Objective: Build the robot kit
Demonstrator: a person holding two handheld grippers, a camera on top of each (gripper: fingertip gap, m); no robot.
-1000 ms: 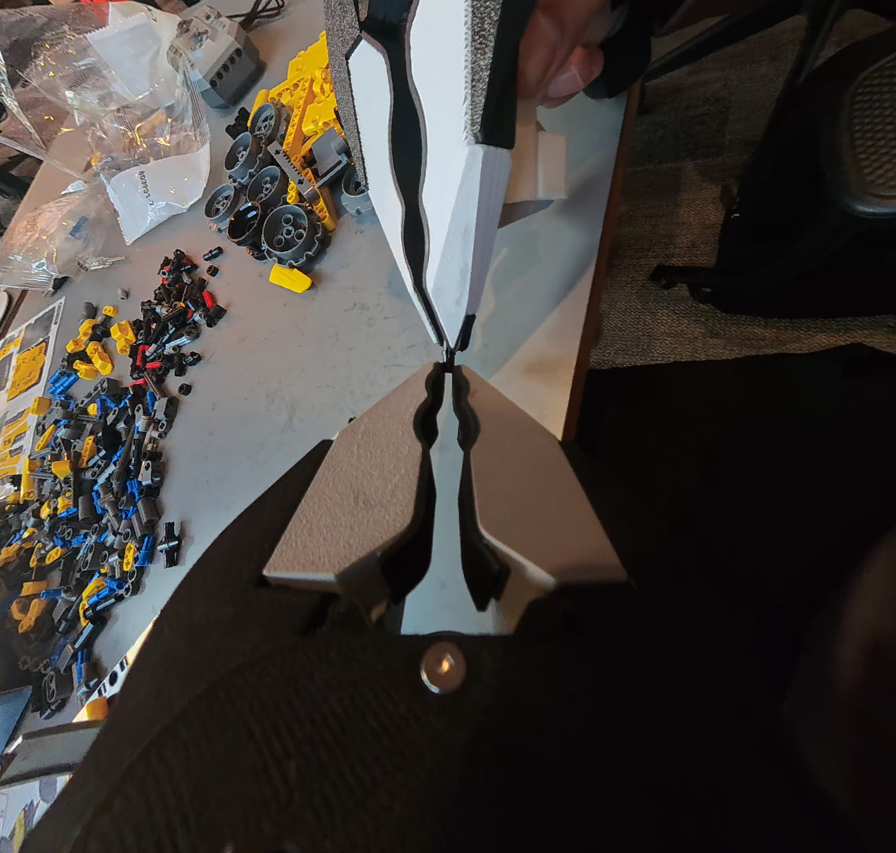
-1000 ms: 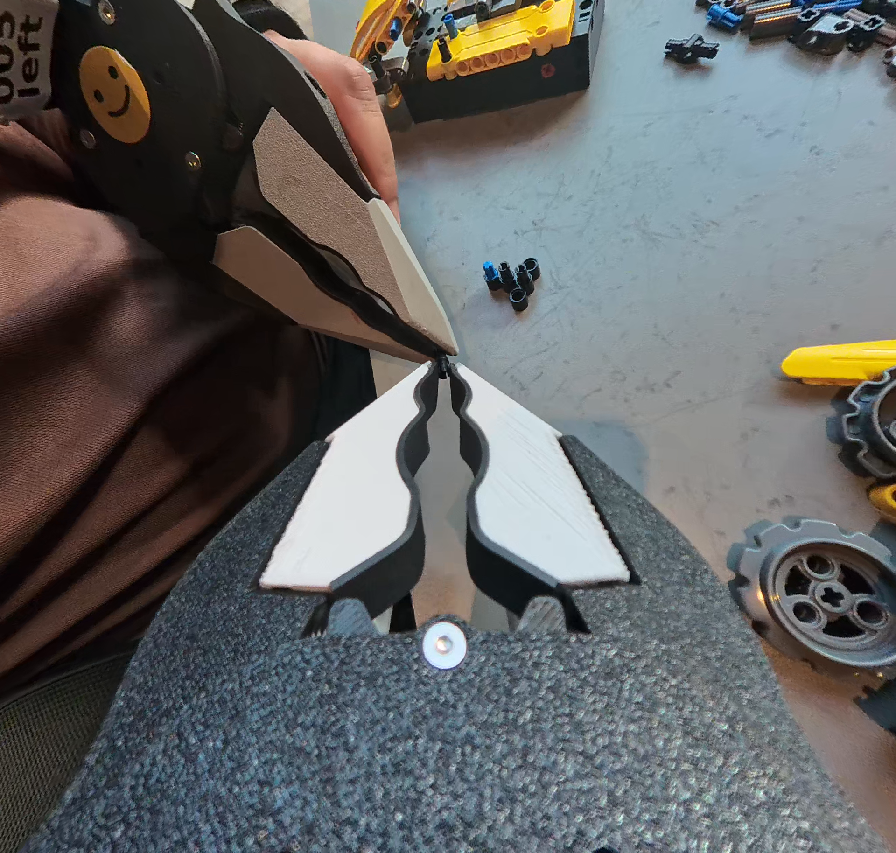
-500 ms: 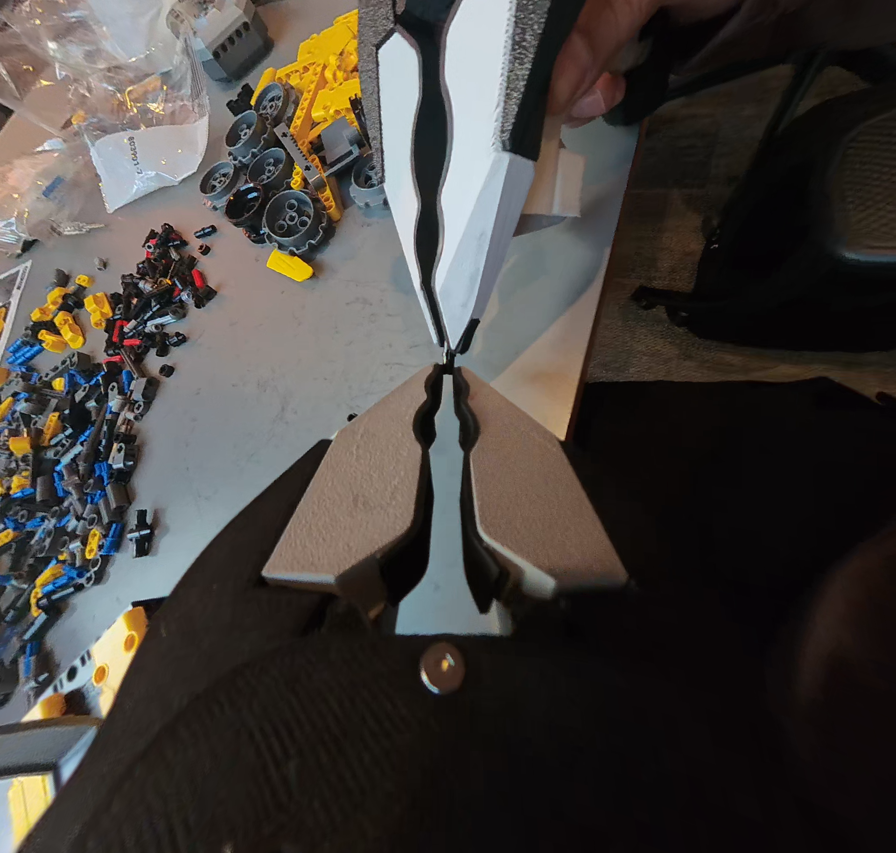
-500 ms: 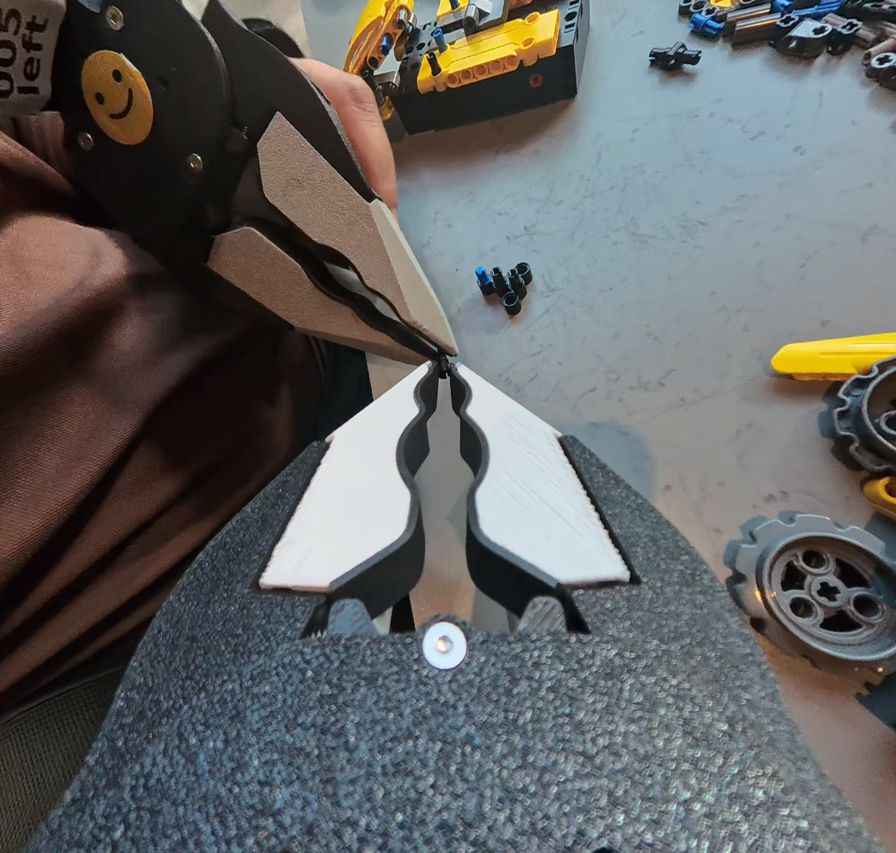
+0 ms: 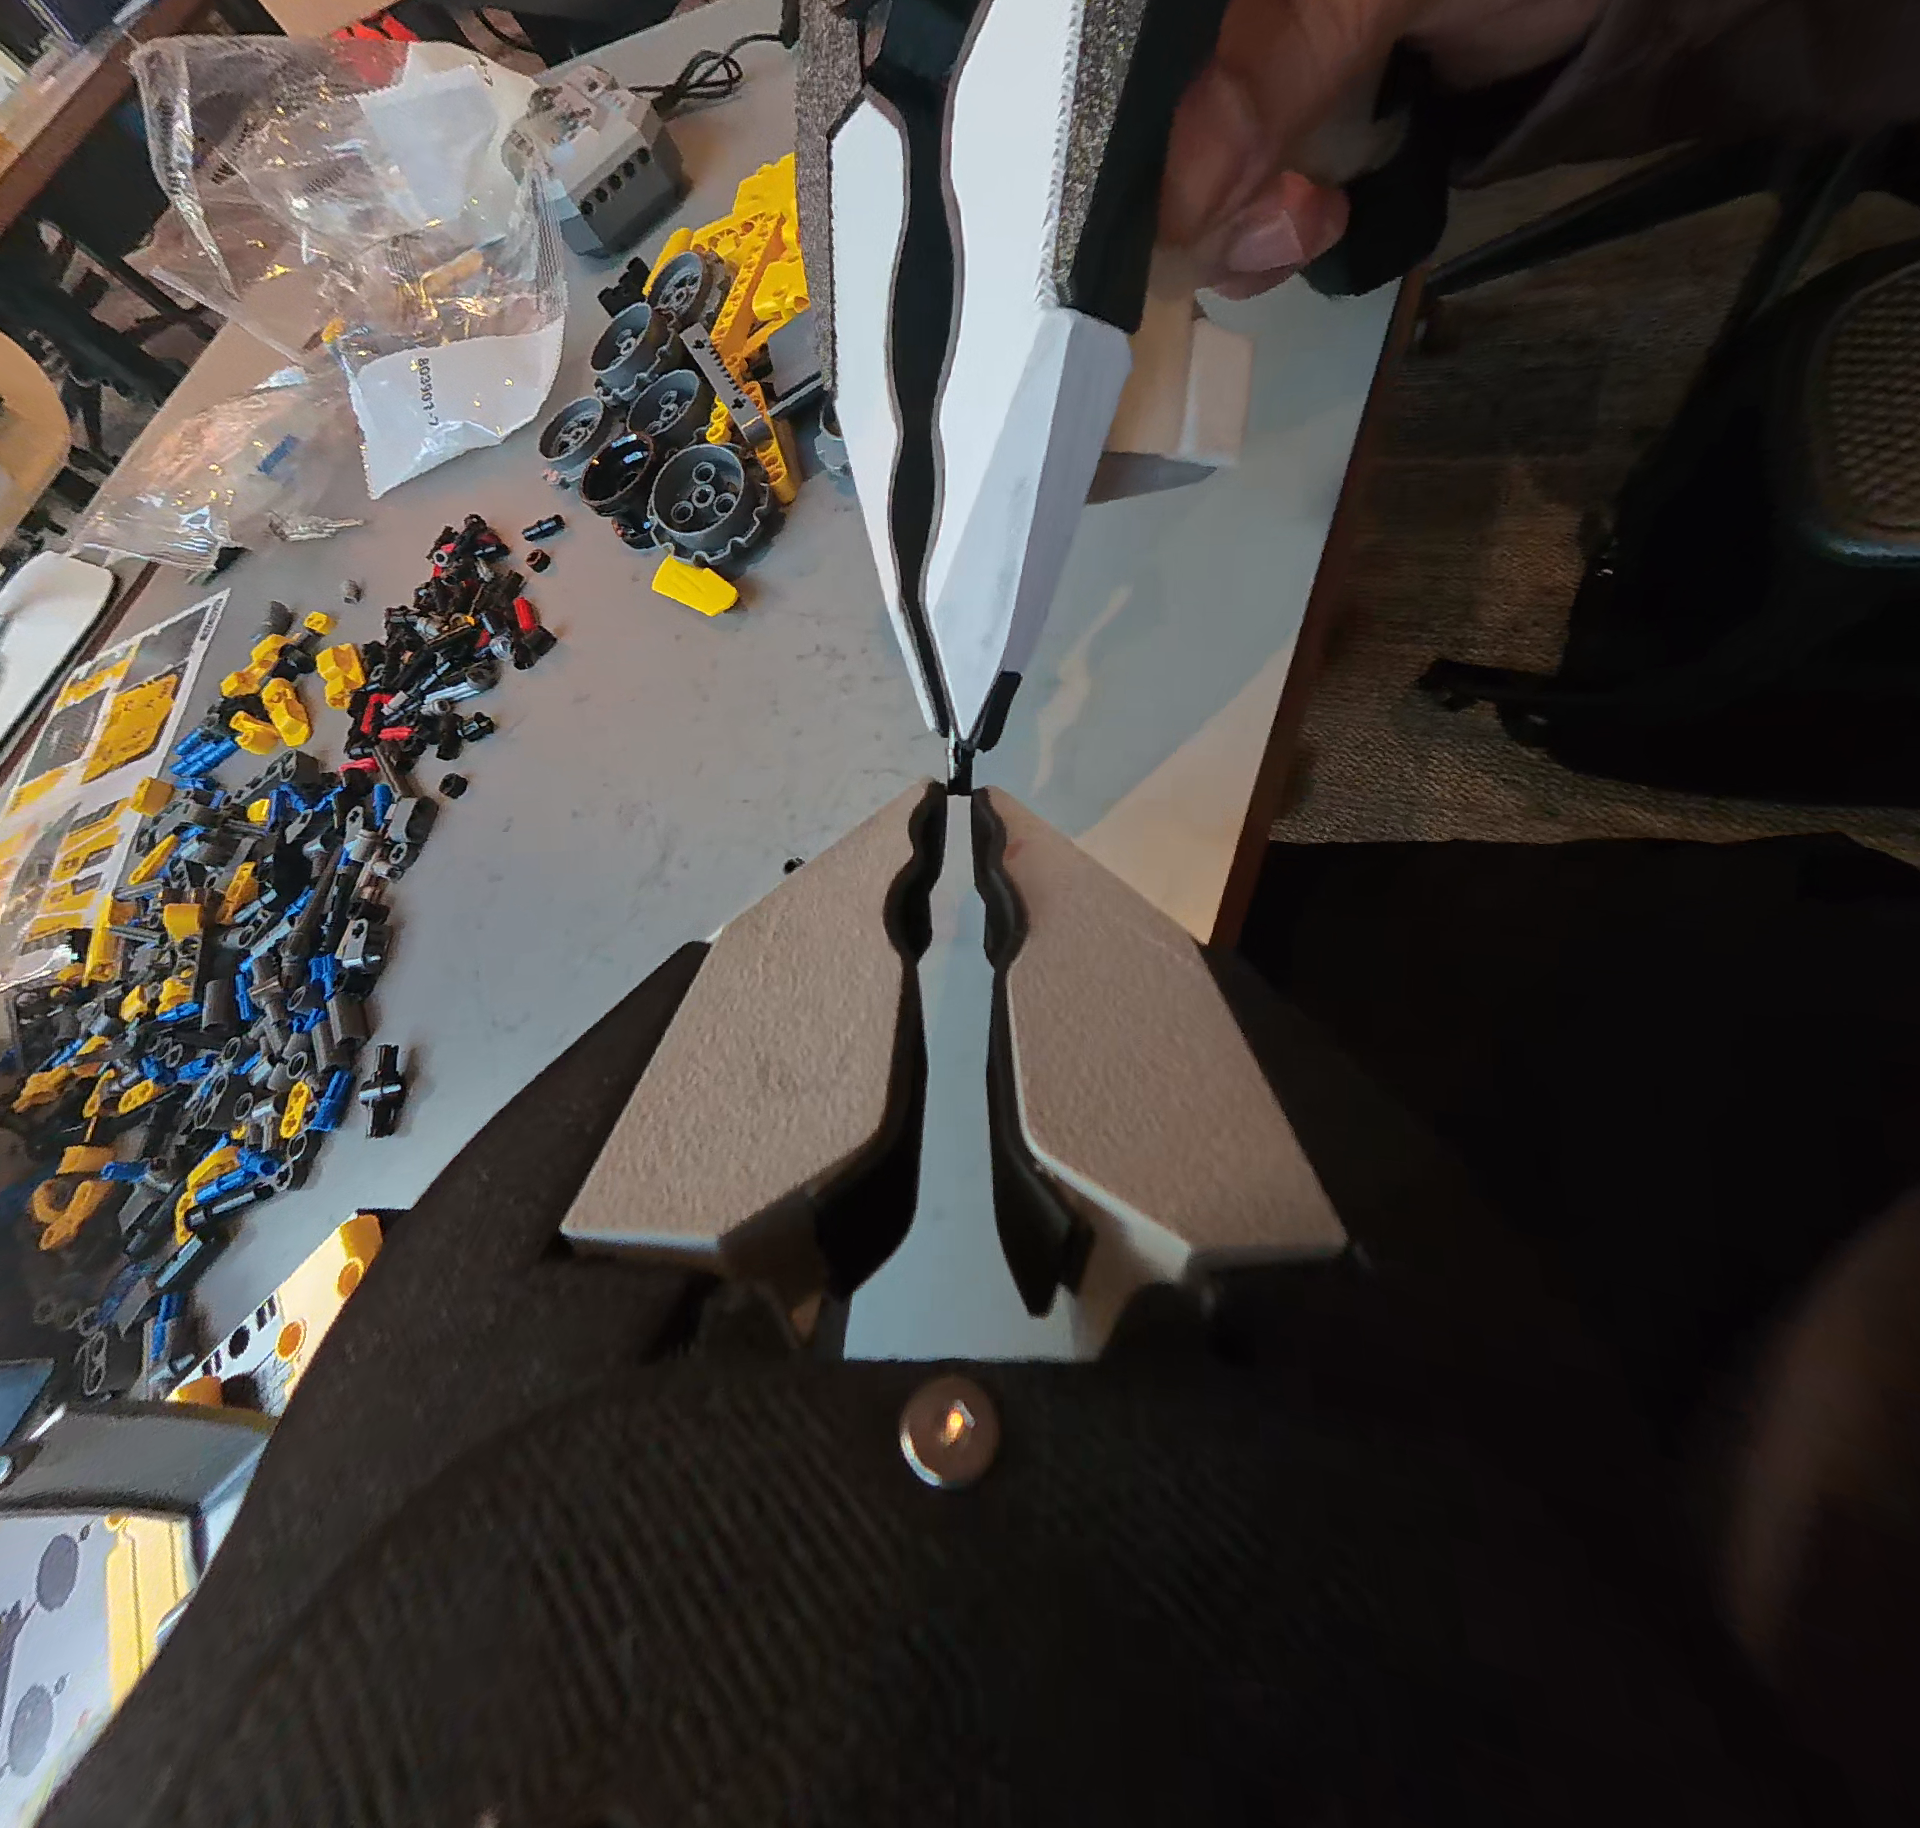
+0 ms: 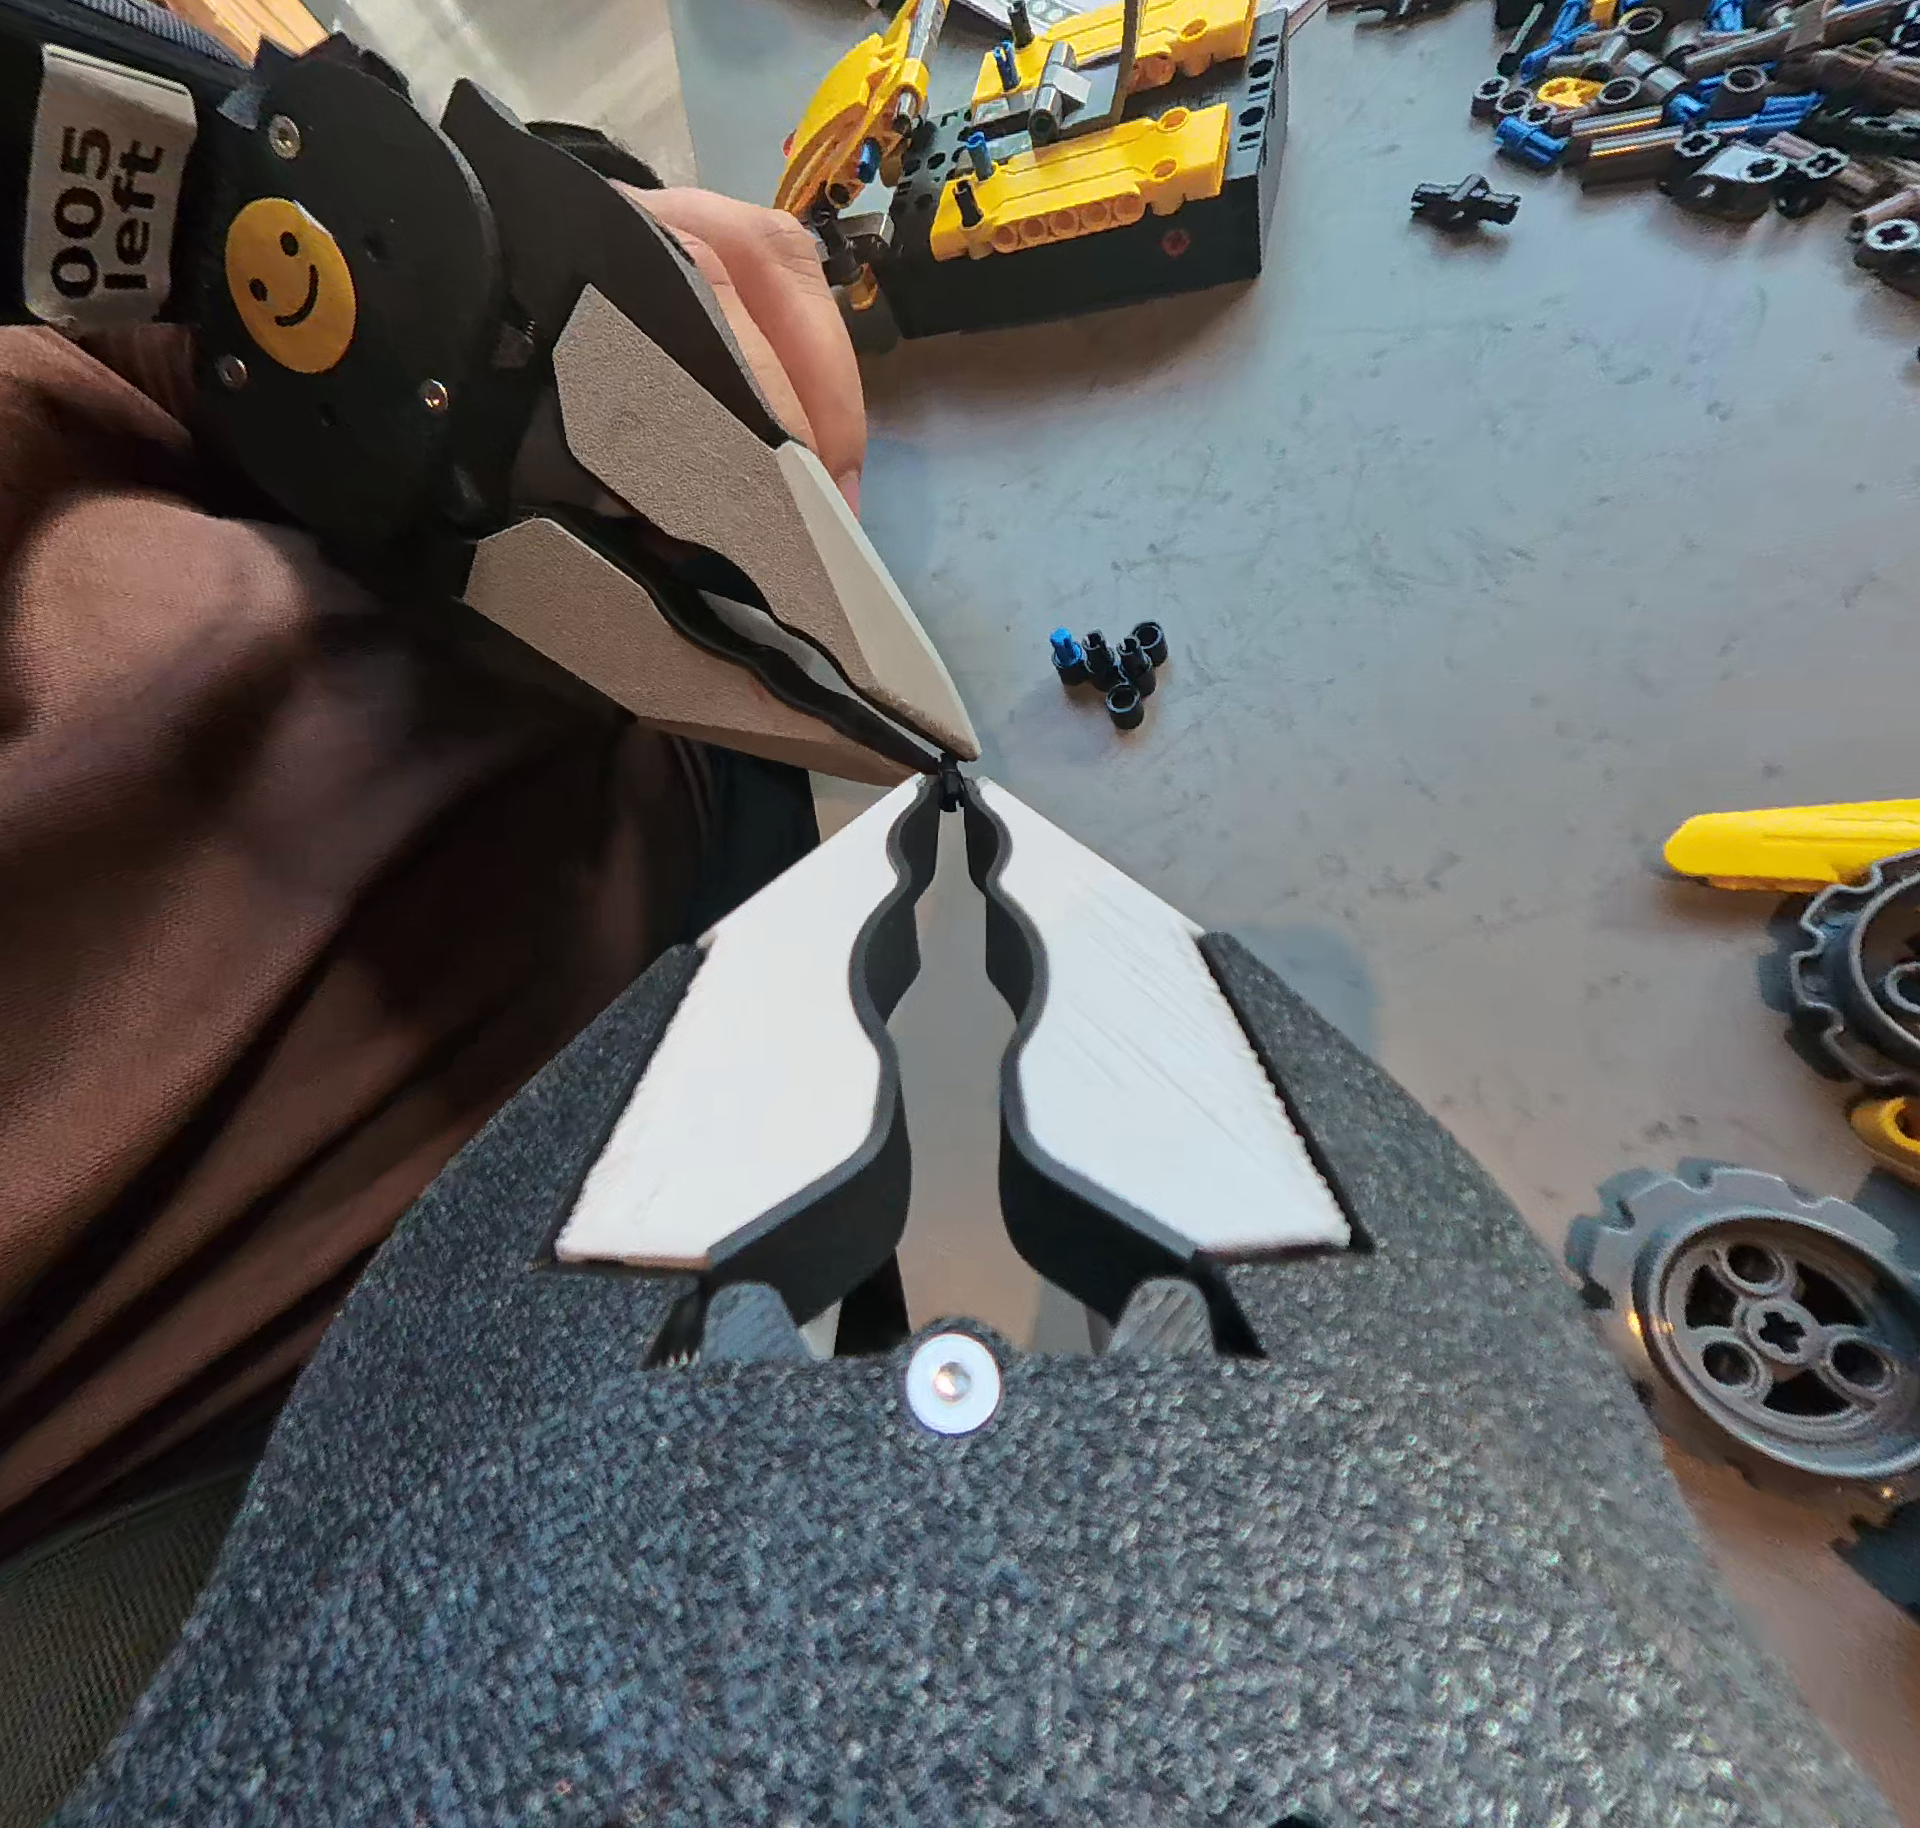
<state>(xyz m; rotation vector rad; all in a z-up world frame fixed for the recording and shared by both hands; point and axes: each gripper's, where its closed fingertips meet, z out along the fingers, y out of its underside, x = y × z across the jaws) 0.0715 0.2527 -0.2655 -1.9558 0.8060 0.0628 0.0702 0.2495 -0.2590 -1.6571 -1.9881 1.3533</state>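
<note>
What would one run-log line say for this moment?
left gripper: shut on tiny black piece | right gripper: shut on same piece, tips meeting | below: grey table | nearby: small black connectors

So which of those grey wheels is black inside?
The wheel at the front left of the wheel cluster, beside the biggest grey wheel. It looks glossy black and hollow, while the other wheels show grey hubs with holes.

tiny black piece (image 6: 951, 779) too small to identify, grey wheel (image 6: 1860, 968) cut by edge

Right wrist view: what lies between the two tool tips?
A tiny black pin, pinched by both the left tool and right tool; nothing else.
</note>
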